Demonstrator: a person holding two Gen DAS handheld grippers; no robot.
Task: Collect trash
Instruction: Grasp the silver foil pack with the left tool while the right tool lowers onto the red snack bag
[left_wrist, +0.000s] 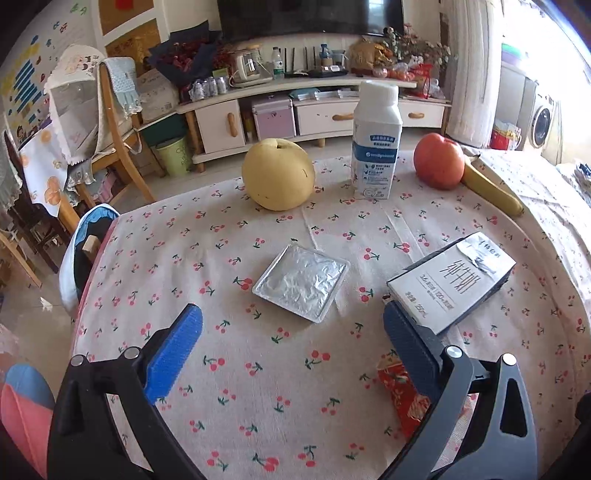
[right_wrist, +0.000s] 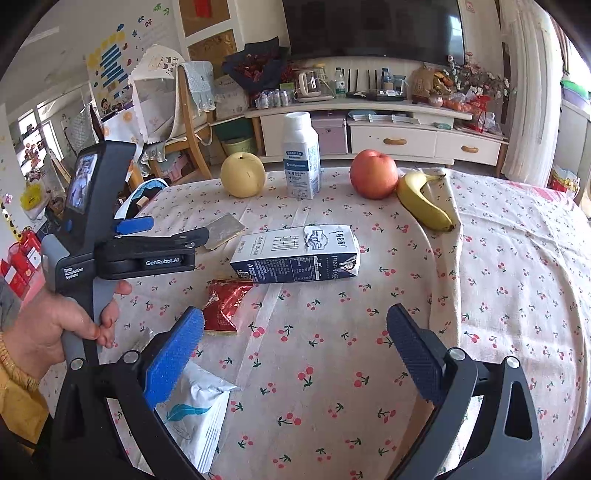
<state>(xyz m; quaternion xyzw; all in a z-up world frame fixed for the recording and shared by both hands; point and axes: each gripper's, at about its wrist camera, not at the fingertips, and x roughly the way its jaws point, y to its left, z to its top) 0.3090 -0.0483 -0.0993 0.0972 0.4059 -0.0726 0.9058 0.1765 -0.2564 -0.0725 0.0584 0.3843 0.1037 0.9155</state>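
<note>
Living room, TV stand (left_wrist: 314, 107) at the back, tabletop (left_wrist: 258, 387) under a cherry-print cloth. Left tongs (left_wrist: 291, 336) spread wide, holding nothing, hovering low over the cloth. Foil tray (left_wrist: 301, 282) lies flat just ahead of them, roughly centred between the fingers and slightly past the tips. Carton (left_wrist: 450, 282) lies on its side ahead-right, its near end just beside the tip of the right finger; can't tell if they touch. Red wrapper (left_wrist: 402, 395) sits on the cloth under that same finger, partly hidden by it. Far side, well beyond the tongs: pear (left_wrist: 277, 174), upright bottle (left_wrist: 376, 142), apple (left_wrist: 439, 160), banana (left_wrist: 491, 188) touching the apple. Right tongs (right_wrist: 295, 332) also wide and empty. From there the carton is ahead, near centre; the red wrapper is ahead-left, just past the blue finger; a white wrapper (right_wrist: 199, 417) lies crumpled under that finger. A hand (right_wrist: 55, 325) grips the left tool's handle at far left of the right view, left tongs reaching toward the foil tray.
</note>
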